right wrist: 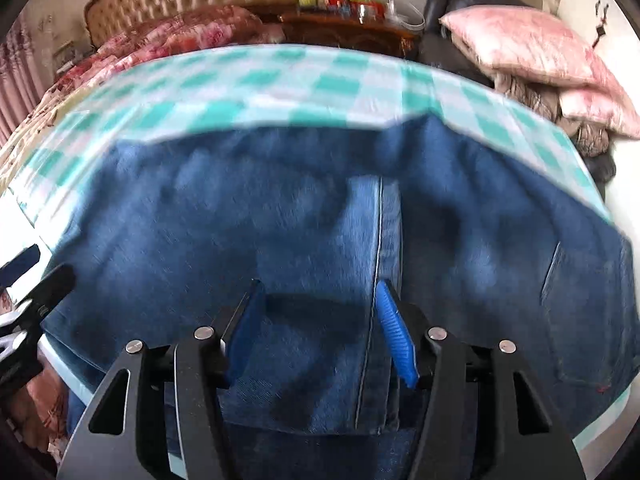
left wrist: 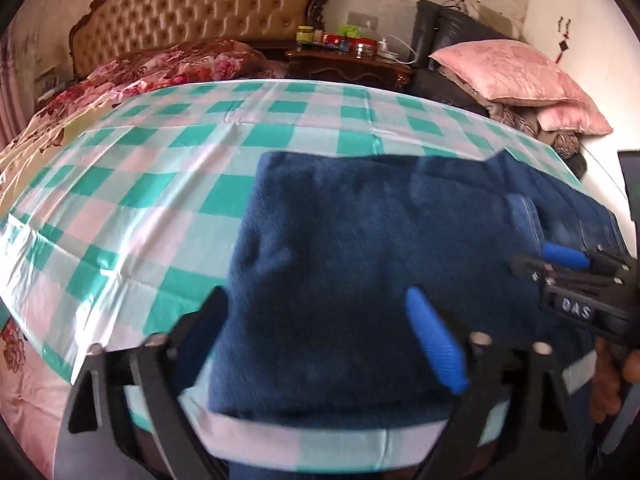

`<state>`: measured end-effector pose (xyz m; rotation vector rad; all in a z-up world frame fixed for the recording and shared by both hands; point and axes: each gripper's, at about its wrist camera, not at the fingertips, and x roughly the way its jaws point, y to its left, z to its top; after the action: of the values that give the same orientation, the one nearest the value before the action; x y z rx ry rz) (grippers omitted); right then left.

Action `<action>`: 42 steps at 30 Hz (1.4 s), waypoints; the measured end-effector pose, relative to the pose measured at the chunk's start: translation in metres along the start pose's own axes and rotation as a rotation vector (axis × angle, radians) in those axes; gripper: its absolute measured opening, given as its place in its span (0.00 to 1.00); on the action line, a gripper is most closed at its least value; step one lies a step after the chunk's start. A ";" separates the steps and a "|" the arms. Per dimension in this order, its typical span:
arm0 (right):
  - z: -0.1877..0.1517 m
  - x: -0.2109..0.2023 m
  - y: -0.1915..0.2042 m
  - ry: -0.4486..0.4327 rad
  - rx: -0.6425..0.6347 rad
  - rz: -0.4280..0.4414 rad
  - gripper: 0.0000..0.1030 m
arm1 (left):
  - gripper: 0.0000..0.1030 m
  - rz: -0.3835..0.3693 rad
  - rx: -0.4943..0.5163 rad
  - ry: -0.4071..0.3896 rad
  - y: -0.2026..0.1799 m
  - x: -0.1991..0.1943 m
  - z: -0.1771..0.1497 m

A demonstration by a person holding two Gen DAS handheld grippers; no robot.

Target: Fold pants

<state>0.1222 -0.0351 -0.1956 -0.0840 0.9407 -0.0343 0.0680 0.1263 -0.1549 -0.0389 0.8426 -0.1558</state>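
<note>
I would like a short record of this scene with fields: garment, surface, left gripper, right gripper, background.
garment: blue pants, folded, lying flat
surface: green-and-white checked cloth over a table
left gripper: fingers wide apart above the pants' near edge, nothing gripped
right gripper: fingers apart over the pants; contact unclear
background: bed with tufted headboard, pink pillows

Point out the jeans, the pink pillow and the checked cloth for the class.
jeans (right wrist: 280,208), right wrist view, on the dark fleecy lining.
pink pillow (left wrist: 504,68), left wrist view, on its top face.
checked cloth (left wrist: 168,168), left wrist view, on a bare patch.
</note>
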 end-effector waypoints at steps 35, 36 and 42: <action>-0.004 0.005 -0.009 0.001 0.033 0.002 0.69 | 0.29 0.042 0.193 0.160 -0.004 0.100 0.106; -0.004 0.005 -0.010 0.003 0.033 0.004 0.69 | 0.29 0.046 0.186 0.147 0.000 0.101 0.107; 0.014 -0.031 -0.014 -0.119 -0.003 0.009 0.55 | 0.37 -0.007 -0.062 0.070 0.063 0.056 0.101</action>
<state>0.1152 -0.0461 -0.1607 -0.0839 0.8226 -0.0198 0.1876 0.1776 -0.1357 -0.0953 0.9176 -0.1380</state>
